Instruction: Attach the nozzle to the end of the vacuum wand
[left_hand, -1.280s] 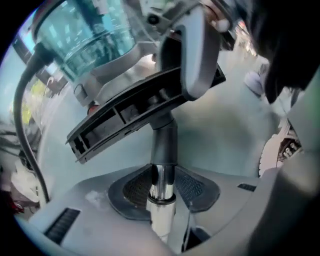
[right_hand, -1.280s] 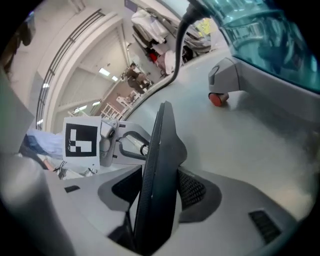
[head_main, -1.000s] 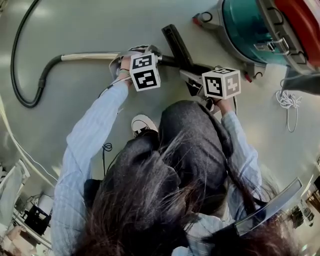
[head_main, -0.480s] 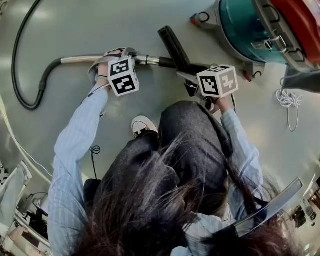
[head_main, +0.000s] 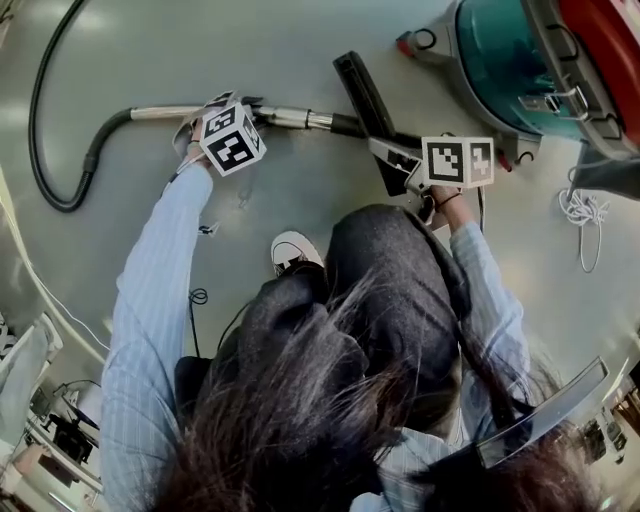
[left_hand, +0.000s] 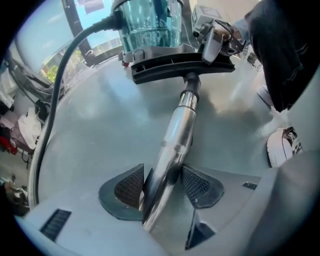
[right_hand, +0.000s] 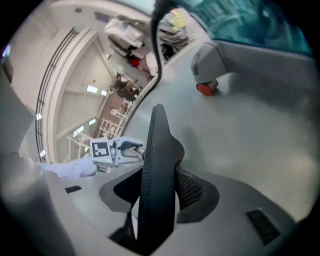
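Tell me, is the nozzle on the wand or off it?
On: the wand runs straight into the neck of the nozzle, no gap showing. Whether it's locked, cannot tell.

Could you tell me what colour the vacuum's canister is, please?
The canister is teal with a red section, clearest in the head view.

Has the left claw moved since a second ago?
Yes. The left claw has slid left along the wand, away from the nozzle toward the hose. Its jaws have just been opening, wand between them.

wand on floor, nozzle at its right end, canister beyond
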